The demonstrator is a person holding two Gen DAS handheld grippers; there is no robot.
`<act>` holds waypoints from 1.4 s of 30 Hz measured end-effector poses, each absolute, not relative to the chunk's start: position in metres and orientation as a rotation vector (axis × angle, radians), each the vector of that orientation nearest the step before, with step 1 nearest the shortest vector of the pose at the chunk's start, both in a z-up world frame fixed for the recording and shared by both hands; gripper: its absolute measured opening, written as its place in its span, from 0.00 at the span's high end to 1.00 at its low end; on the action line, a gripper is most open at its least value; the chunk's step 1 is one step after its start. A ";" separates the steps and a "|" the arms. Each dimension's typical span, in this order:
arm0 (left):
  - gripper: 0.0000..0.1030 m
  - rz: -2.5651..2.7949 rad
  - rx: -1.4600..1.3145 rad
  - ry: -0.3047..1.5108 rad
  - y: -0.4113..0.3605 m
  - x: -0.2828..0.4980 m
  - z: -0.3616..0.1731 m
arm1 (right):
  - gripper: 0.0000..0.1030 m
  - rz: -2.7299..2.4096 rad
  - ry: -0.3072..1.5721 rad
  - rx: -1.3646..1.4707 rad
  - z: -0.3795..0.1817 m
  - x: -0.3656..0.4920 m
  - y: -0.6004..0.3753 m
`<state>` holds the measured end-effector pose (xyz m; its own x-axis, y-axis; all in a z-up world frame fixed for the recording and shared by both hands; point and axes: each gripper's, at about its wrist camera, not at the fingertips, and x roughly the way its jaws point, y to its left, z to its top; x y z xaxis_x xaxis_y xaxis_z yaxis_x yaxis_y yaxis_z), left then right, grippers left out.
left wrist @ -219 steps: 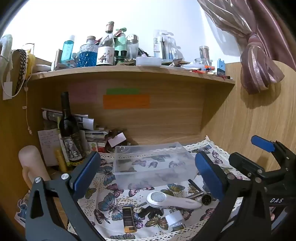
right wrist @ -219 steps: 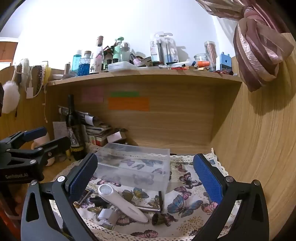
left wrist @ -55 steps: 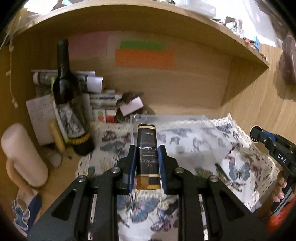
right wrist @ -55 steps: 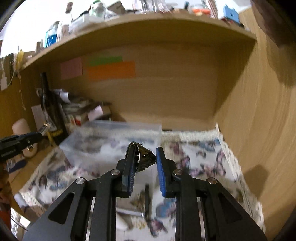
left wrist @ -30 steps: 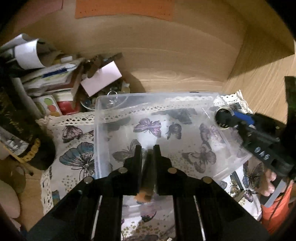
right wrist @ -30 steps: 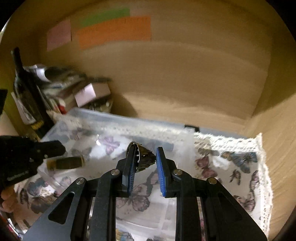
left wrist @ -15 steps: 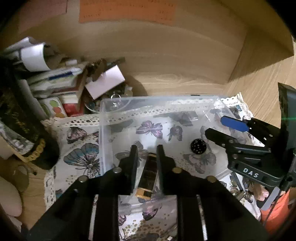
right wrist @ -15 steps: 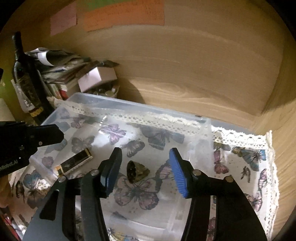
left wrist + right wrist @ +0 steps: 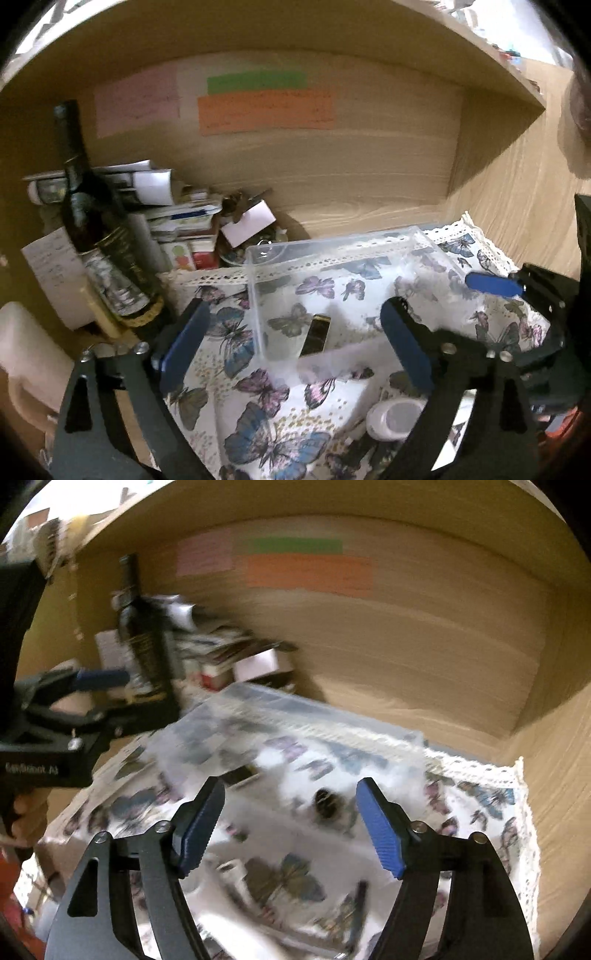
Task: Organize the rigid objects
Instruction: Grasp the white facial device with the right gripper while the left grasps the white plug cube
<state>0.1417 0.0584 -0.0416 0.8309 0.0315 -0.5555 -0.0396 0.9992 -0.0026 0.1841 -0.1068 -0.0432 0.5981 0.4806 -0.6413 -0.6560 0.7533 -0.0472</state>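
clear bin (image 9: 258,295): holds gold-capped tube (image 9: 316,338) and dark ridged piece (image 9: 325,803), apparently sorted there; left gripper (image 9: 295,339) and right gripper (image 9: 290,821) both spread, empty.

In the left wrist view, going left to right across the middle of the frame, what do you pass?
wine bottle → stack of papers and boxes → clear plastic bin → small dark-and-gold bottle lying inside the bin → right gripper, fingers open.
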 end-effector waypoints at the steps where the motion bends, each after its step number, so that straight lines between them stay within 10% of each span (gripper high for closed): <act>1: 0.06 0.042 -0.015 0.592 0.060 0.137 -0.043 | 0.31 0.683 0.656 -0.297 -0.047 0.179 -0.104; 15: 0.05 0.090 -0.067 0.728 0.081 0.099 -0.092 | 0.34 0.785 0.828 -0.376 -0.102 0.154 -0.085; 22: 0.05 0.080 -0.055 0.757 0.073 0.089 -0.106 | 0.63 0.813 0.867 -0.342 -0.111 0.159 -0.083; 42: 0.05 -0.123 -0.050 0.790 -0.025 0.072 -0.129 | 0.65 0.504 0.620 -0.058 -0.049 0.139 -0.205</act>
<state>0.0722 -0.0248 -0.1289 0.6970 -0.1287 -0.7055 0.0913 0.9917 -0.0906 0.1394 -0.2051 -0.0492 0.6975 0.4348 -0.5696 -0.4689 0.8780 0.0959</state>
